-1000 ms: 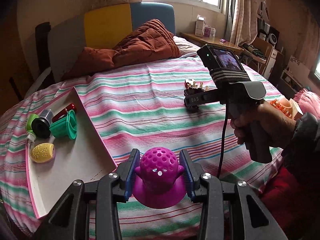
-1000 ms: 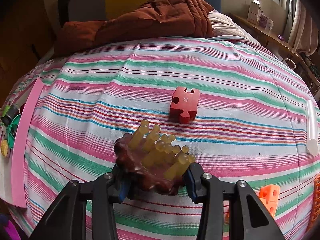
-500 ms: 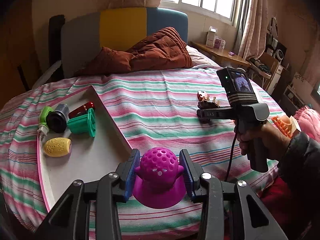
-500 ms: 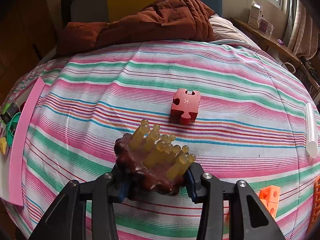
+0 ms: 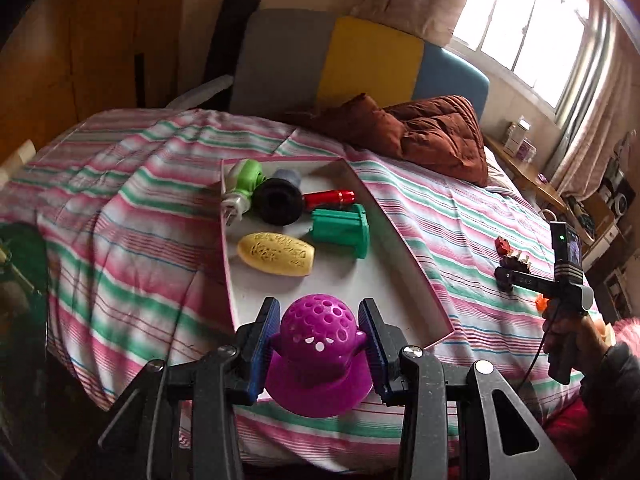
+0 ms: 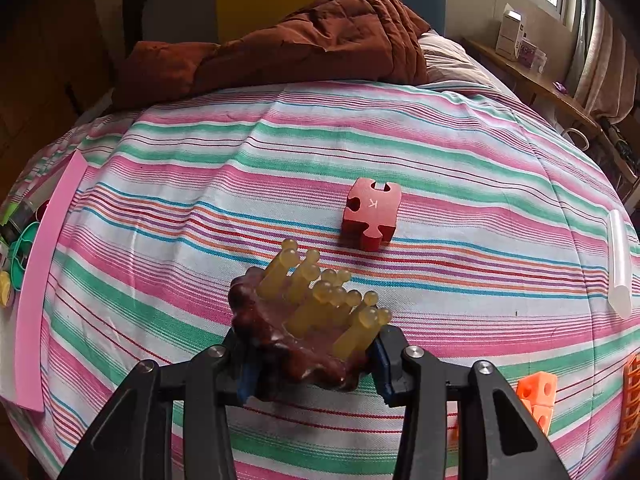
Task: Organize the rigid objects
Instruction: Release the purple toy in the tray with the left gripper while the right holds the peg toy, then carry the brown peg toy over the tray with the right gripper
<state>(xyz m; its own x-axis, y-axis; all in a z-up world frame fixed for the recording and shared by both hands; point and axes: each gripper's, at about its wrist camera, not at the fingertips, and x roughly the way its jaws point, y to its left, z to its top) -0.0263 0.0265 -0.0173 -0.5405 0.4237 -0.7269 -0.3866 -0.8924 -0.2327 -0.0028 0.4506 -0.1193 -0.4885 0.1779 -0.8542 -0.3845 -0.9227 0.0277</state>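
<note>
My left gripper (image 5: pixel 320 340) is shut on a purple perforated dome toy (image 5: pixel 318 350), held above the near end of a white tray with a pink rim (image 5: pixel 404 252). In the tray lie a yellow oval (image 5: pixel 276 254), a green spool (image 5: pixel 340 230), a red cylinder (image 5: pixel 330 199), a black funnel (image 5: pixel 278 200) and a light green piece (image 5: pixel 246 178). My right gripper (image 6: pixel 310 354) is shut on a dark brown brush with yellow bristles (image 6: pixel 304 320), just over the striped bedsheet. It also shows far right in the left wrist view as the right gripper (image 5: pixel 510 276), in a person's hand (image 5: pixel 568 328).
A red puzzle-piece block (image 6: pixel 372 214) lies on the sheet beyond the brush. A clear tube (image 6: pixel 618 256) lies at the right, orange cubes (image 6: pixel 536 398) at the near right. A brown quilt (image 6: pixel 300 44) is heaped at the headboard. The tray's pink rim (image 6: pixel 44 276) shows at the left.
My left gripper has swung left with the purple toy and rolled, so the tray now lies straight ahead instead of at the left. The right gripper and brush have stayed still.
</note>
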